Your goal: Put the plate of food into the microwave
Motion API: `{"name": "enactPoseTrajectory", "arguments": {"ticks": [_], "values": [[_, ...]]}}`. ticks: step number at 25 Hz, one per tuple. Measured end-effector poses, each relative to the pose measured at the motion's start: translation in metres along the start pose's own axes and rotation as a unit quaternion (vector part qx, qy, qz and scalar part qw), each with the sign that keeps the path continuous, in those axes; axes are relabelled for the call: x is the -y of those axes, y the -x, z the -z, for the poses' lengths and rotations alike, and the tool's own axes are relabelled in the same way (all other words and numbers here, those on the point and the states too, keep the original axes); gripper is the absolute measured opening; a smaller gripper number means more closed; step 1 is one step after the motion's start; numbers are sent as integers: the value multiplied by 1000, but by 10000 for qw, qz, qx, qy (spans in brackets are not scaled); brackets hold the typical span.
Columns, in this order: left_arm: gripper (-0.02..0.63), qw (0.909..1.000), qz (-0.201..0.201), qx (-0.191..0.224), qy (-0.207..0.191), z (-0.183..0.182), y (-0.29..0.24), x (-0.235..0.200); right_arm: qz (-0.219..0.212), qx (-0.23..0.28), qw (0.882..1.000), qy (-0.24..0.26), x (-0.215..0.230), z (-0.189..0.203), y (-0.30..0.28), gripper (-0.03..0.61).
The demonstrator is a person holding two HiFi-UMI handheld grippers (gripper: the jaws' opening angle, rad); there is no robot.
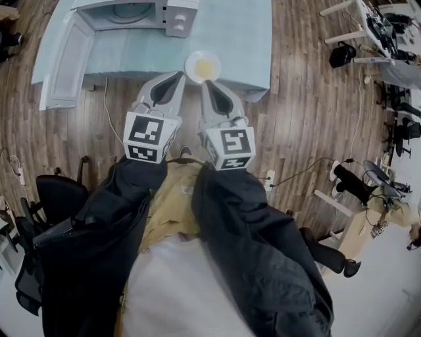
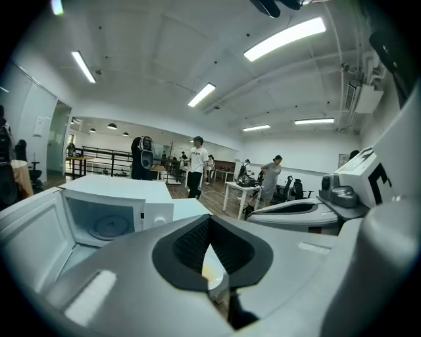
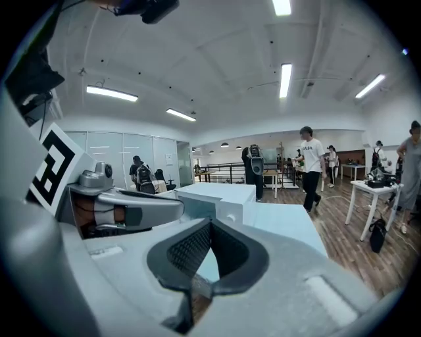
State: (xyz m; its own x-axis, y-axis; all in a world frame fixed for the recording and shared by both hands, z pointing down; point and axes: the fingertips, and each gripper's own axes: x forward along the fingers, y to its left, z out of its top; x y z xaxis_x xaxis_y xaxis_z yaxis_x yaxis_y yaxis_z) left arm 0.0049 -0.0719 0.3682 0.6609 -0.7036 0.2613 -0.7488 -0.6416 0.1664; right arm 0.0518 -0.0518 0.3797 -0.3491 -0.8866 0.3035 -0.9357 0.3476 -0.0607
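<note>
A white plate (image 1: 202, 66) with yellow food rests near the front edge of the light blue table (image 1: 237, 33). The white microwave (image 1: 131, 13) stands at the table's back left, its door (image 1: 62, 62) swung wide open toward me. Both grippers hover side by side just in front of the plate. My left gripper (image 1: 182, 74) is shut and holds nothing, its tip by the plate's left rim. The right gripper (image 1: 206, 82) is shut too, just below the plate. In the left gripper view, a piece of the plate (image 2: 212, 275) shows behind the shut left gripper (image 2: 210, 218), and the microwave's cavity (image 2: 108, 220) lies to the left.
The right gripper view shows the right gripper (image 3: 210, 222), the left gripper (image 3: 125, 207) beside it, and the microwave (image 3: 217, 197) ahead. Office chairs (image 1: 52, 197) stand at my left. Cables (image 1: 309, 168) run over the wooden floor. People walk among desks (image 3: 378, 197) farther back.
</note>
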Motion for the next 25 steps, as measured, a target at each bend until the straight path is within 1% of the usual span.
{"name": "enactPoseTrajectory", "arguments": {"ticks": [2, 6, 10, 13, 16, 19, 20, 22, 25], "values": [[-2, 9998, 89, -169, 88, 6, -8, -14, 11, -117, 9999, -43, 0, 2, -18, -3], [-2, 9970, 407, -605, 275, 26, -26, -36, 109, -448, 9989, -113, 4, 13, -50, -3], [-2, 9924, 616, -979, 416, 50, -43, -50, 228, -734, 9969, -144, 11, 28, -70, -3], [-2, 9870, 693, -1332, 569, 78, -56, -53, 253, -1006, 9944, -178, 17, 50, -76, -3], [-2, 9790, 699, -1733, 809, 112, -66, -43, 168, -1347, 9905, -241, 31, 79, -73, -3], [-2, 9711, 546, -2088, 1020, 142, -80, -40, -106, -1577, 9871, -239, 45, 96, -79, -3], [-2, 9675, 470, -2176, 1200, 153, -84, -38, -255, -1656, 9857, -178, 48, 100, -79, -3], [-2, 9581, 306, -2293, 1687, 178, -92, -36, -608, -1784, 9821, 7, 51, 109, -86, -3], [-2, 9405, 70, -2476, 2324, 214, -103, -33, -948, -1954, 9759, 210, 59, 124, -91, -3]]}}
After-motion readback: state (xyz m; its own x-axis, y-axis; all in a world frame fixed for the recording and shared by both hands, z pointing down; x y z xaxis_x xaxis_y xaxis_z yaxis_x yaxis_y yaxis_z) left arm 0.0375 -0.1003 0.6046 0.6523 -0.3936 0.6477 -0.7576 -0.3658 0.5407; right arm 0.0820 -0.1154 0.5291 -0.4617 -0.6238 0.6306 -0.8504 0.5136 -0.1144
